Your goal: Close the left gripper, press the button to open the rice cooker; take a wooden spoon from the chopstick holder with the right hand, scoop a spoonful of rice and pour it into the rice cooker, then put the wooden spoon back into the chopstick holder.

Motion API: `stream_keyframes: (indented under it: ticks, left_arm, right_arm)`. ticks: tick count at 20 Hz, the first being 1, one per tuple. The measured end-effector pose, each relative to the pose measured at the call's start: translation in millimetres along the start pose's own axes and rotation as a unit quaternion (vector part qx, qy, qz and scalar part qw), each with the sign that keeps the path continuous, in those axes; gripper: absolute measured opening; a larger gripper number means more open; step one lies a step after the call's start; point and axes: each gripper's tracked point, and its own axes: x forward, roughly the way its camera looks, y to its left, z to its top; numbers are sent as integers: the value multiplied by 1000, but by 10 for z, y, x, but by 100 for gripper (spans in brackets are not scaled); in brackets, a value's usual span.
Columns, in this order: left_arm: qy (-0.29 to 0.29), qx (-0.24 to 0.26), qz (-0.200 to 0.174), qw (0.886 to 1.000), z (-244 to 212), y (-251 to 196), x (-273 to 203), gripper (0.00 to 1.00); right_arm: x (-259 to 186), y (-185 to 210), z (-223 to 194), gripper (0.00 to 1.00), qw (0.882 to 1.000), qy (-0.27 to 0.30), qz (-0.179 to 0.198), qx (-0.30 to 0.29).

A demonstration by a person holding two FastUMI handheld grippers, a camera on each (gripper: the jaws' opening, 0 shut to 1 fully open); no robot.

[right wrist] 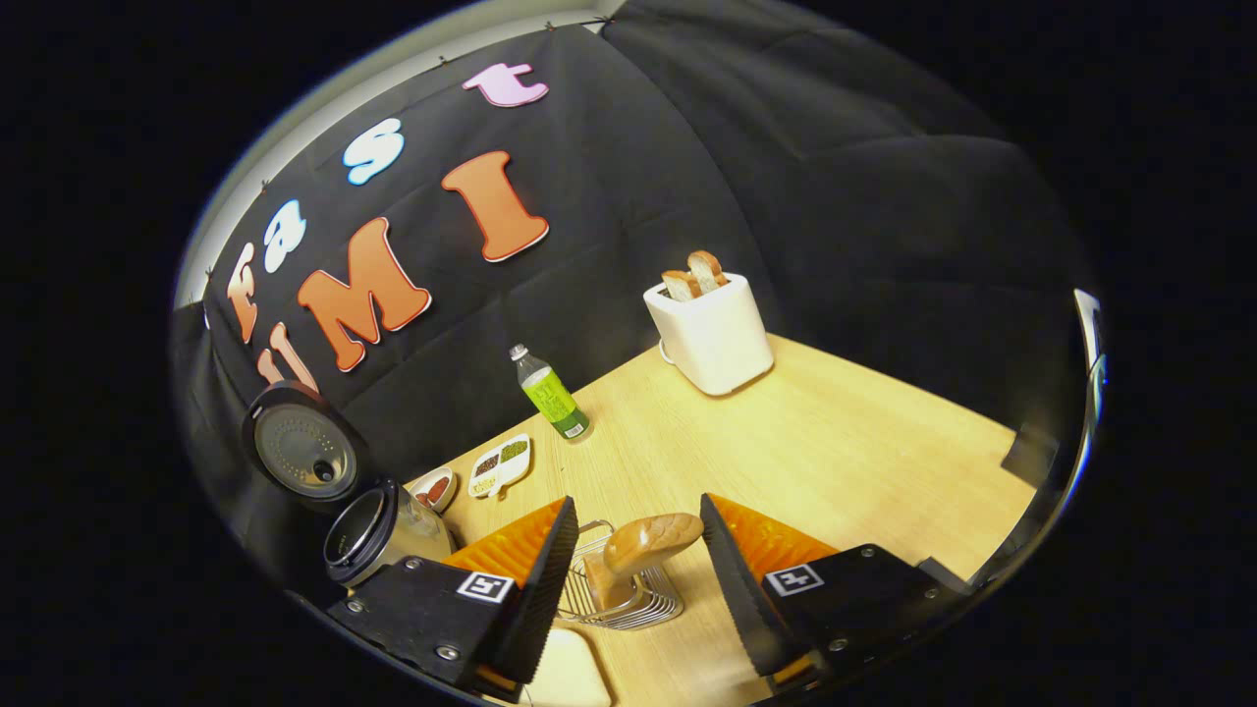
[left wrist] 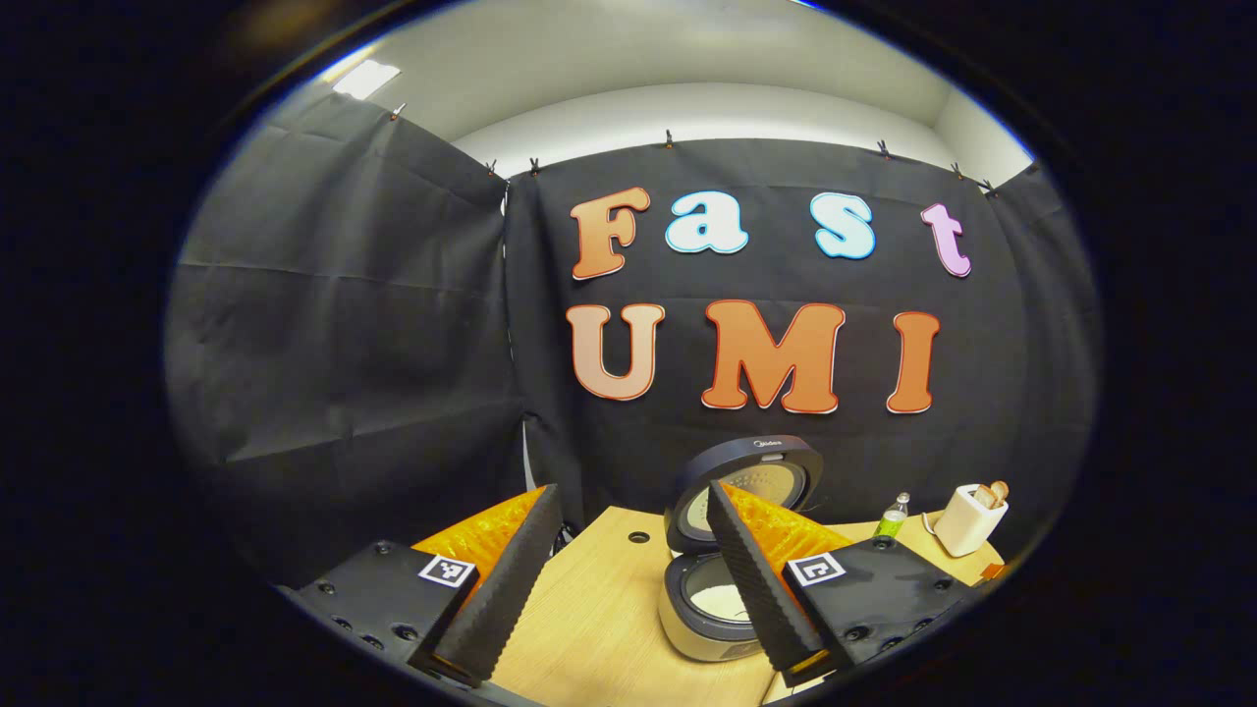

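Observation:
In the left gripper view the rice cooker stands on the wooden table with its lid swung up; something white shows in its pot. My left gripper hovers open before it, its right finger overlapping the pot. In the right gripper view a wooden spoon stands bowl-up in a wire chopstick holder. My right gripper is open just short of it, a finger on each side, touching nothing. The open rice cooker sits to the left.
A white toaster with bread stands at the back, a green-labelled bottle left of it. Small dishes of seasonings lie near the cooker. A pale rounded object shows partly at the bottom edge. Toaster and bottle stand right of the cooker.

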Motion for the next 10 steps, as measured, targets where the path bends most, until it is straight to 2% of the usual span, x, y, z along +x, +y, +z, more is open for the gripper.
stream_keyframes:
  ticks: [3, 4, 6, 10]
  left_arm:
    - [11, -2, 0, 1000, -92, -5, 30, 98]
    - [16, -4, -2, 1000, -124, -16, 44, 98]
    - [25, -5, -3, 1000, -190, -30, 70, 98]
    - [26, -9, -1, 1000, -204, -5, 108, 99]
  right_arm:
    - [15, 0, -62, 61, 999, 14, 5, 30]
    - [9, 16, -71, 51, 999, 19, 9, 39]
    - [21, 73, -100, 41, 997, 36, 22, 63]
    - [84, 155, -78, 31, 994, 42, 13, 95]
